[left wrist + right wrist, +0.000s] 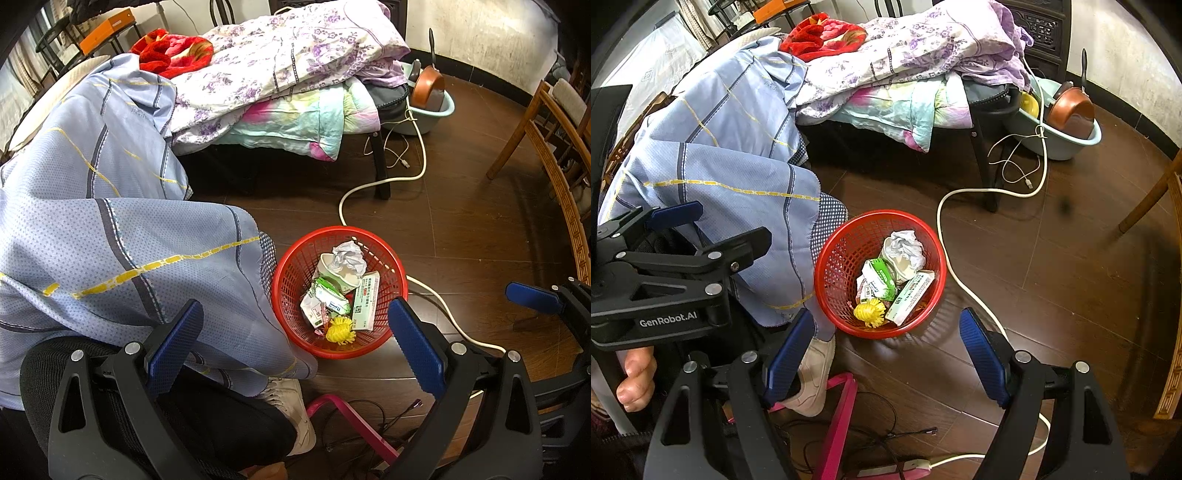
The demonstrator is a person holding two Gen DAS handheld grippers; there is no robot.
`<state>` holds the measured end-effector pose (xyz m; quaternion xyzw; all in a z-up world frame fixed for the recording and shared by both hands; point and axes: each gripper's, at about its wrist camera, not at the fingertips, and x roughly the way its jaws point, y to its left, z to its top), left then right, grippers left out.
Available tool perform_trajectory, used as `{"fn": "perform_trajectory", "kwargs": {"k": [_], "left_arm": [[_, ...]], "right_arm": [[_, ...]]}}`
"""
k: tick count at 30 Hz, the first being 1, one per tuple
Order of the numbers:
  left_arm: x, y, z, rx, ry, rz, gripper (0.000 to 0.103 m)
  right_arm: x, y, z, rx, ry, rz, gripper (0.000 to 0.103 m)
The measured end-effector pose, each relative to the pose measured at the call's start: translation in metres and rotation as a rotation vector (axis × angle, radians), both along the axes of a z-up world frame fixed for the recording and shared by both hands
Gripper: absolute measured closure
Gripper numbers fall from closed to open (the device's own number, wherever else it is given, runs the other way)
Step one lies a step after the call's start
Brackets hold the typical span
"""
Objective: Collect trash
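left gripper (295,343) and right gripper (886,354), both held above the floor with jaws spread wide and nothing between the blue pads (415,347); each is released. below them lie a pink frame (836,417), a white shoe (816,373) and loose black wires (908,432). just beyond stands the red basket (831,258), a mesh bin on the dark wood floor (1052,277), touching the hanging blue cloth (738,177) on its near-left side; a white cable (945,236) curves past its far-right rim. inside the basket lies the trash: a yellow tassel (870,312), a green-white box (910,297), a green packet (879,278), and a paper cup (903,264) holding crumpled paper (905,245). judged light throughout: the paper and packet soft and crushable, the box thin card, the basket stiff but springy plastic. the basket's rolled rim, on the side away from the cloth, appears the best place to grip, since the mesh wall may flex. farther back, a bed piled with floral quilts (923,51), and a pale blue basin (1067,142) holding a brown pan (1071,107) by the wall.
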<state>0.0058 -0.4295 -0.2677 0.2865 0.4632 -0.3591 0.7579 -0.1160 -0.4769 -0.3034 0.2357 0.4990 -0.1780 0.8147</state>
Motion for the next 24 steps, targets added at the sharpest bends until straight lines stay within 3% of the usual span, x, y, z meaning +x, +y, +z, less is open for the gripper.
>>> {"fn": "perform_trajectory", "kwargs": {"k": [24], "left_arm": [[0.0050, 0.0006, 0.0024, -0.006, -0.008, 0.013, 0.007]], "right_arm": [[0.0003, -0.0032, 0.0039, -0.002, -0.007, 0.000, 0.023]]}}
